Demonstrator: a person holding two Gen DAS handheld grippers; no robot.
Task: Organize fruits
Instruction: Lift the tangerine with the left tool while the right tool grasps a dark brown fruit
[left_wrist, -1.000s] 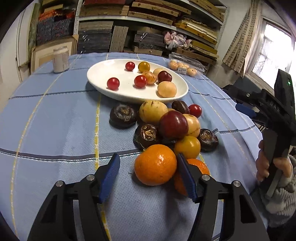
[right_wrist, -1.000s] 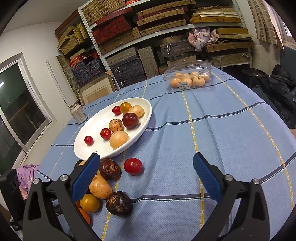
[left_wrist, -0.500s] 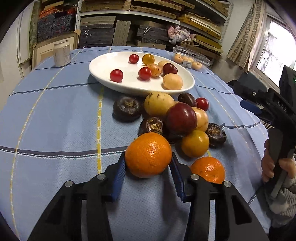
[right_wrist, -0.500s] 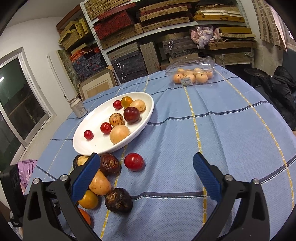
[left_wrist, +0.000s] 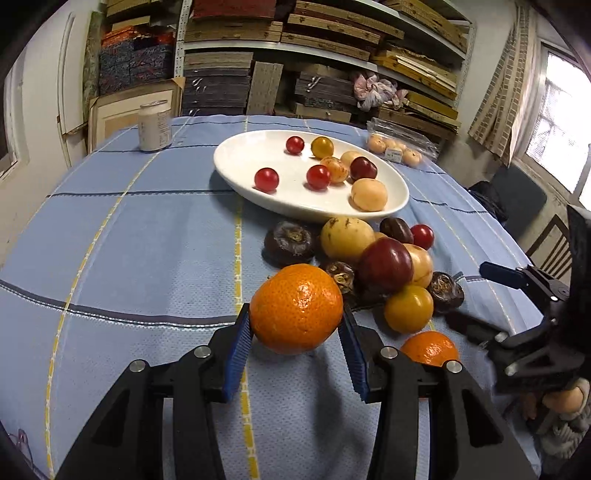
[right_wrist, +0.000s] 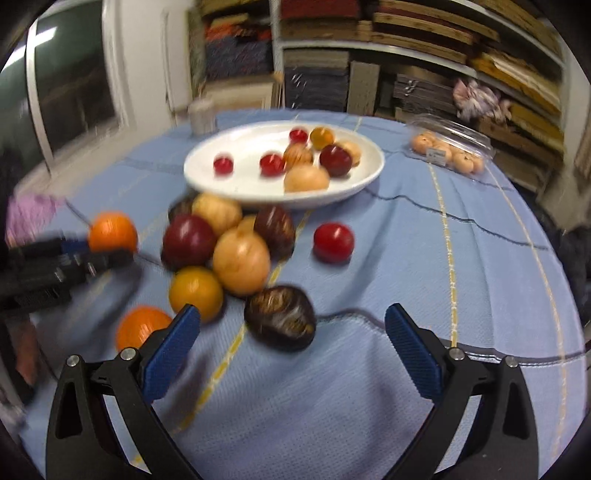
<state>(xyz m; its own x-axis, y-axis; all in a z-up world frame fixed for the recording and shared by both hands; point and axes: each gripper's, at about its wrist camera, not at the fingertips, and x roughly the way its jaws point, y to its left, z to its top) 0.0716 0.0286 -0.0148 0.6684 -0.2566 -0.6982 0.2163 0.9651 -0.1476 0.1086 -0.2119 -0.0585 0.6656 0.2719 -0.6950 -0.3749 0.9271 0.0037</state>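
Observation:
My left gripper (left_wrist: 295, 321) is shut on a large orange (left_wrist: 297, 308), its blue pads pressing both sides just above the blue cloth. A second orange (left_wrist: 430, 349) lies to its right. Behind them sits a pile of loose fruit, with a red plum (left_wrist: 386, 264) on top. The white plate (left_wrist: 251, 158) beyond the pile holds several small fruits. My right gripper (right_wrist: 292, 314) stands open close over a dark wrinkled fruit (right_wrist: 280, 317) at the near edge of the pile. In the blurred right wrist view the held orange (right_wrist: 112, 230) shows at the left.
A white can (left_wrist: 155, 125) stands at the table's far left. A clear plastic box of small fruits (left_wrist: 399, 147) lies at the far right. Shelves of stacked goods fill the back wall. A chair (left_wrist: 517, 195) stands beside the table on the right.
The left jaws closed on the large orange and raised it a little. The right gripper rolled and swung in toward the fruit pile, now over the dark fruit.

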